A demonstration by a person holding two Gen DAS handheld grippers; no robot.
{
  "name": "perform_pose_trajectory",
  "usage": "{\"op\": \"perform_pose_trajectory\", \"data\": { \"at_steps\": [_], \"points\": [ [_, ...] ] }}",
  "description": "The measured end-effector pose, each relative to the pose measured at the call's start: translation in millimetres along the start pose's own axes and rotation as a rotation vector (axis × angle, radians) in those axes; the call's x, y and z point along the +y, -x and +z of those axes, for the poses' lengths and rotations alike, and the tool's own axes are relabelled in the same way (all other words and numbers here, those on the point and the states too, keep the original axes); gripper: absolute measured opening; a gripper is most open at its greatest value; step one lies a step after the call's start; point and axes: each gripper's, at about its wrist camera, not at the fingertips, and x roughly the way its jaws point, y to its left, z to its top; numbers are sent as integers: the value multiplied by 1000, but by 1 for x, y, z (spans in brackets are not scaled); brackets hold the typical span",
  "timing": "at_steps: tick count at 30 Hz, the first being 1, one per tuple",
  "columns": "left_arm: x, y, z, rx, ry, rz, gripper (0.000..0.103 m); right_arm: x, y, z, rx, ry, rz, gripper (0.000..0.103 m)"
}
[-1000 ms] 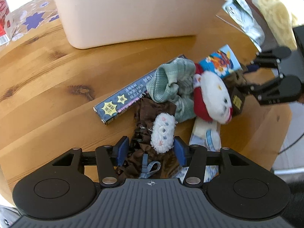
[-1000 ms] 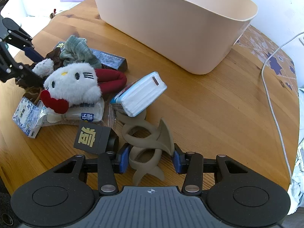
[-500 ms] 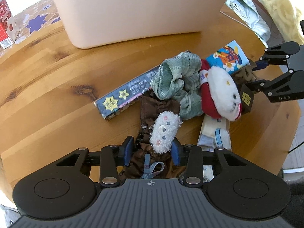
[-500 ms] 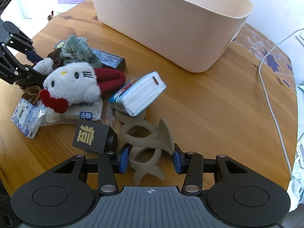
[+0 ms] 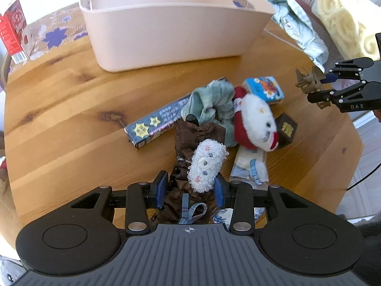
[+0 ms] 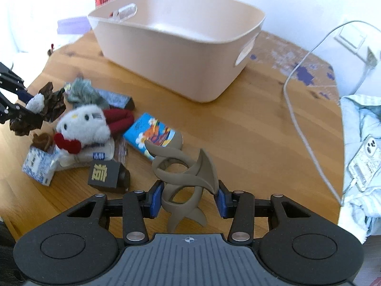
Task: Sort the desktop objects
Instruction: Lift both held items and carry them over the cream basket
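Observation:
My left gripper [image 5: 190, 190] is shut on a brown scrunchie with a white fuzzy patch [image 5: 206, 164], held just above the wooden table [image 5: 71, 109]. My right gripper [image 6: 189, 199] is shut on a taupe claw hair clip [image 6: 188, 174], raised off the table in front of the beige bin [image 6: 181, 47]. In the left wrist view the right gripper [image 5: 319, 88] hangs at the right with the clip. Between the two lie a white plush cat [image 5: 256, 121], a green scrunchie [image 5: 209, 100], a long starred box [image 5: 157, 124], a cartoon tissue pack [image 6: 152, 135] and a black cube [image 6: 104, 175].
The bin [image 5: 171, 23] stands at the back of the table, nothing visible in it. A red carton [image 5: 14, 31] stands far left. A white cable [image 6: 300, 109] crosses the table's right side. A phone [image 6: 364, 159] lies on pale cloth beyond the edge.
The left jaws closed on the brown scrunchie and raised it slightly. The right gripper lifted the claw clip off the table and carried it away from the pile.

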Motion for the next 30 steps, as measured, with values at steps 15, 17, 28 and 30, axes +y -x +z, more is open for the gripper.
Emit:
{"op": "perform_pose_trajectory", "data": {
  "at_steps": [15, 17, 28, 30],
  "points": [
    [-13, 65, 59, -146, -103, 59, 41, -15, 52, 56, -167, 29, 8, 42],
    [-12, 71, 72, -174, -110, 69, 41, -16, 56, 65, -187, 33, 12, 42],
    [-10, 87, 143, -316, -123, 117, 41, -29, 54, 123, -299, 22, -11, 42],
    [-12, 83, 156, -326, -142, 125, 41, -31, 49, 135, -309, 15, -21, 42]
  ]
}}
